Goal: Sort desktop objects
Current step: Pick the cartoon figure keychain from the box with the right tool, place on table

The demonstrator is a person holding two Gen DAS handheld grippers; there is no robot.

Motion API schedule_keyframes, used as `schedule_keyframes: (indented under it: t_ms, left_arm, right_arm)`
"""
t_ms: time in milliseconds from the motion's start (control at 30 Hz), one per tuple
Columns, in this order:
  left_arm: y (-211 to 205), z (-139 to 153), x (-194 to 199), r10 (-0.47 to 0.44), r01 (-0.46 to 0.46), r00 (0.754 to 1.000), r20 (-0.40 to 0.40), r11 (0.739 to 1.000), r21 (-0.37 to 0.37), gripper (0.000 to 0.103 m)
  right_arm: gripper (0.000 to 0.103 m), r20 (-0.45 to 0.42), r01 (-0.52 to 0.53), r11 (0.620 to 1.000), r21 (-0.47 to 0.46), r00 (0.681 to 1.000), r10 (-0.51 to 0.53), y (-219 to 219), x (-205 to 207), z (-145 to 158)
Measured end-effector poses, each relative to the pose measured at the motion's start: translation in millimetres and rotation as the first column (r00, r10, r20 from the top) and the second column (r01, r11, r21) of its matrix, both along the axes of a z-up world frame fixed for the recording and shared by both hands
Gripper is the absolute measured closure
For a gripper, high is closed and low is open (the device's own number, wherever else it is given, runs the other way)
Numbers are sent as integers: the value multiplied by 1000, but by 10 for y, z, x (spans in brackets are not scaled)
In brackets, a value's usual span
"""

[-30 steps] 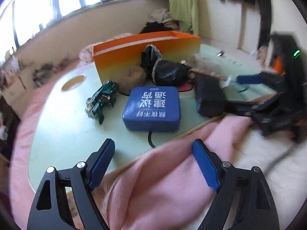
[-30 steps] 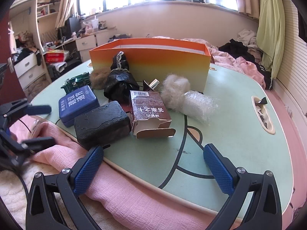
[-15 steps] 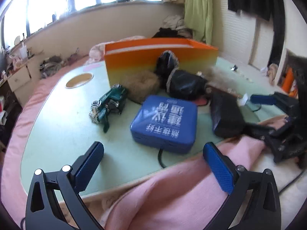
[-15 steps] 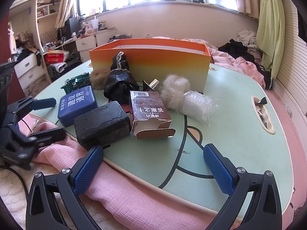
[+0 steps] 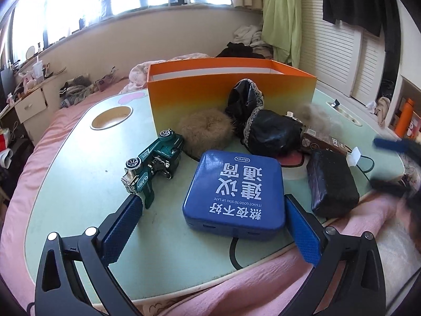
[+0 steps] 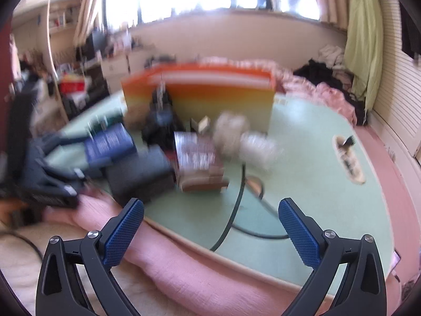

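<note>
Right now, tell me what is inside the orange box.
Only the white inner wall of the orange box shows near its rim; the front wall hides the floor and any contents. Nothing sticks up above the rim.

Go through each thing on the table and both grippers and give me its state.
left gripper: open, jaws either side of the tin
right gripper: open, holding nothing
blue tin: closed, flat
orange box: open-topped, upright
toy car: on its side
brown carton: lying flat
</note>
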State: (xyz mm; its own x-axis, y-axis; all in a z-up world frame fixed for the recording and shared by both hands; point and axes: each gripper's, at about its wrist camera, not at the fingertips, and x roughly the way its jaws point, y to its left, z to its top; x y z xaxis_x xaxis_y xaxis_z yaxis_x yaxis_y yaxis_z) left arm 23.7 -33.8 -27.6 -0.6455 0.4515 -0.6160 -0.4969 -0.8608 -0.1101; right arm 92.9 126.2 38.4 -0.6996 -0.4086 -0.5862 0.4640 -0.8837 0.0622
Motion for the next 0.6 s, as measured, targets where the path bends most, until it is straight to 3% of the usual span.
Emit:
schedule_keyframes:
  t_ms: [100,200,300,400,500,600]
  left_arm:
    - [25,-4,8,2,-2,1000,-4,1000,1,0]
    - [32,-12,0,7,-7,1000,-4,1000,2,0]
    - [36,-16,6,6,-6,1000,-8,1000,6,0]
    - [36,-15,19,8,-8,1000,-15,1000,11,0]
    - [45,-22,32,11,-11,1000,-18,1000,14,0]
    - [48,-21,41,21,-21,1000,-21,1000,15,0]
  right_arm:
    - [0,-21,28,998,-63,999,-29,-99,-231,444]
    - [0,28,36,999,-20,999,-36,-485,-705,680]
    - [1,108,60,998,22,992,-62,-831,-1226,654]
    - [3,237,76,996,45,968,-85,-1030,-1538,417]
    - [3,201,88,994,63,975,-99,-1095,-1531,338]
    - [3,239,93,995,42,966,-100,-1050,-1545,320]
